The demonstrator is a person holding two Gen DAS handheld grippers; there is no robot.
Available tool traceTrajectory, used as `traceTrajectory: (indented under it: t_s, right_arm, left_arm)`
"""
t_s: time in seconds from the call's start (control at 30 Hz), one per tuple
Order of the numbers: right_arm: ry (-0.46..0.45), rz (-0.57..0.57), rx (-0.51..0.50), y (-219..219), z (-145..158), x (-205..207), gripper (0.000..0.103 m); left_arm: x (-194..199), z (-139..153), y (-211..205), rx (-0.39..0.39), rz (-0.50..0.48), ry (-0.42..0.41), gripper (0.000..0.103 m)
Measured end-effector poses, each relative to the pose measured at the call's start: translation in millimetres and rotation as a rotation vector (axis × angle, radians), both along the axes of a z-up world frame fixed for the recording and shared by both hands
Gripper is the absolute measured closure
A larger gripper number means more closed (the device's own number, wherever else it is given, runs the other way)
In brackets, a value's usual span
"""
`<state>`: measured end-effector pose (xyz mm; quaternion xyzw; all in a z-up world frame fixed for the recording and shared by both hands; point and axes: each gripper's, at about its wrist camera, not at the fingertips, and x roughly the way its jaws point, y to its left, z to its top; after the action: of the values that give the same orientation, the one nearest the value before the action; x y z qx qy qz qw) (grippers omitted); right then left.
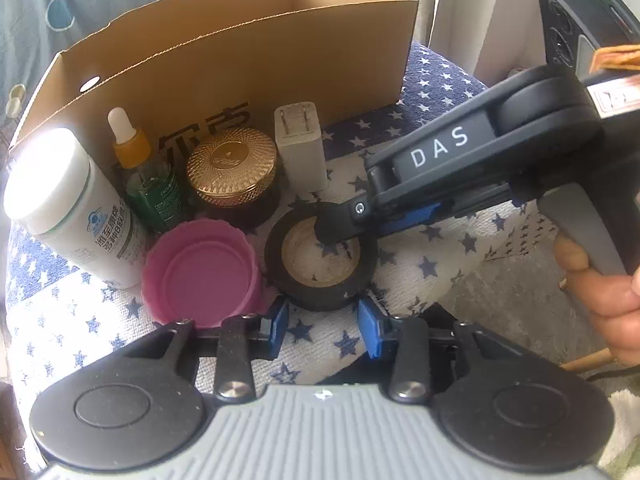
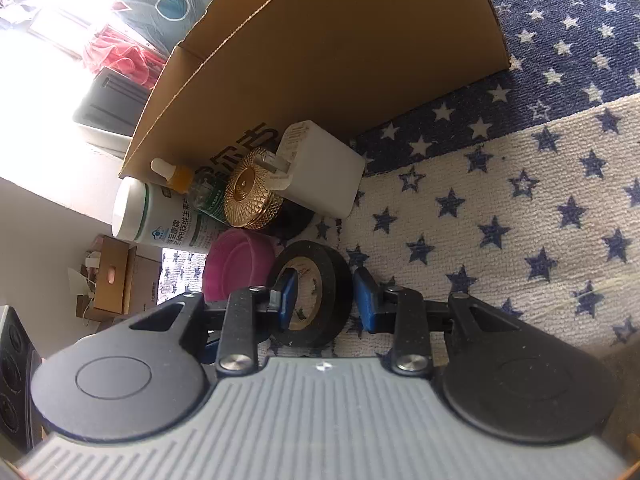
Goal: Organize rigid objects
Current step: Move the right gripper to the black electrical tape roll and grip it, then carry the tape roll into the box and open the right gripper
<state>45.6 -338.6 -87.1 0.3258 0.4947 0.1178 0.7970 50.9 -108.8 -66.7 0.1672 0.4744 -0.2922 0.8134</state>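
A black tape roll point(image 1: 320, 256) lies flat on the star-patterned cloth point(image 1: 420, 256). My right gripper point(image 2: 325, 300) is open around the roll's near wall point(image 2: 320, 320), one blue pad inside the hole, the other outside; it enters the left wrist view from the right point(image 1: 340, 224). My left gripper point(image 1: 323, 326) is open and empty just in front of the roll. Beside it stand a pink lid point(image 1: 204, 276), a white bottle point(image 1: 68, 208), a dropper bottle point(image 1: 144, 168), a gold-lidded jar point(image 1: 232, 168) and a white charger point(image 1: 300, 148).
An open cardboard box point(image 1: 248, 52) stands right behind the row of objects. The person's hand point(image 1: 604, 292) holds the right gripper's handle at the right. The cloth continues to the right of the tape.
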Motion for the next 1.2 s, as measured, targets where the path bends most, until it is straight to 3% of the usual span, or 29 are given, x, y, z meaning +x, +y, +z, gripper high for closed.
traceTrajectory:
  t_s: [0.13, 0.27, 0.37, 0.63, 0.83, 0.97, 1.07, 1.2]
  right_arm:
    - [-0.029, 0.016, -0.027, 5.0, 1.5, 0.4, 0.073]
    - [-0.054, 0.017, -0.070, 10.4, 6.2, -5.9, 0.082]
    - [-0.091, 0.019, -0.079, 9.1, 21.0, -16.3, 0.084]
    - [-0.286, 0.007, -0.172, 6.8, 97.5, -39.8, 0.084]
    - [-0.433, 0.064, -0.194, 3.0, 158.9, -3.5, 0.084]
    - [-0.403, 0.118, -0.168, -3.4, 172.6, 56.5, 0.084]
    - [-0.299, 0.161, -0.122, -10.0, 167.3, 117.0, 0.084]
    - [-0.128, 0.207, -0.076, -13.1, 138.8, 190.7, 0.084]
  left_arm:
    - [4.6, -0.8, -0.9, -0.019, 0.029, 0.006, 0.058]
    - [0.3, 1.2, -6.2, -0.021, 0.034, -0.010, 0.057]
    - [-8.0, 10.2, -1.9, -0.045, 0.026, -0.033, 0.057]
    - [-29.1, 72.1, 3.0, -0.122, 0.005, -0.219, 0.057]
    - [6.0, 124.0, 7.8, -0.161, 0.041, -0.335, 0.057]
    - [60.2, 136.7, 3.5, -0.125, 0.082, -0.285, 0.057]
    - [112.5, 130.8, -2.1, -0.089, 0.110, -0.184, 0.057]
    - [173.6, 106.6, -4.0, -0.039, 0.139, -0.023, 0.057]
